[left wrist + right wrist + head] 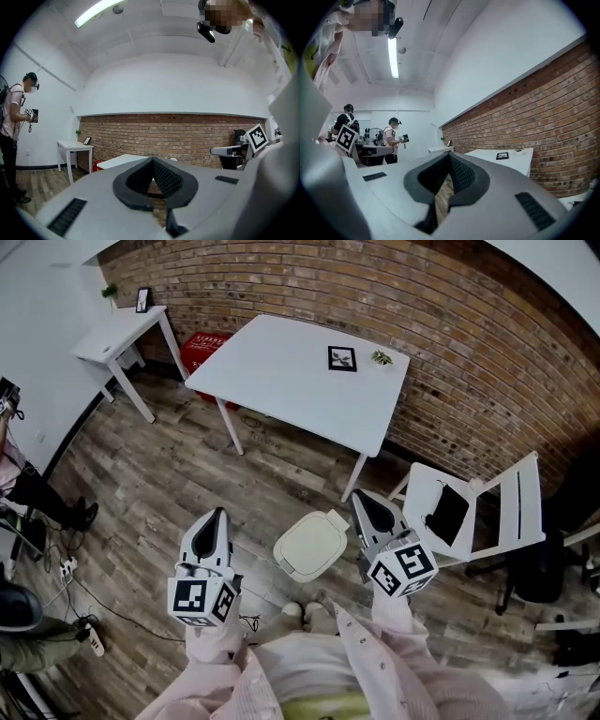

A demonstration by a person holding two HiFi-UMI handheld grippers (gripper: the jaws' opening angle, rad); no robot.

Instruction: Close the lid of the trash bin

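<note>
Trash bin (311,545), cream-coloured, standing on the wood-plank floor (187,474) in the lower middle of the head view, just ahead of the wearer's shoes (305,610); its lid (319,535) lies flat across the top, with a small tab at the edge facing the table. Left tool (220,513) to the left of the bin and right tool (360,496) to its right, each held above the floor, apart from the bin and touching nothing. In the left gripper view the left tool's jaws are pressed together at the tips with nothing between the dark ribbed pads; in the right gripper view the right tool's jaws likewise meet at the tips and grip nothing. Each tool carries its marker cube at the rear, over pale pink sleeves. Beyond the bin, a white table (281,381) bearing a framed picture (342,358) and, just beside it, a small plant (381,357), both near the edge towards the brick wall (422,296). To the right of the bin, a white folding chair (487,512) with a black item (447,514) on its seat. At the far left, a small table (117,334) against the white wall, with a red crate (202,348) on the floor between it and the larger table. A person (14,136) stands at the left edge of the left gripper view, holding a small device.
</note>
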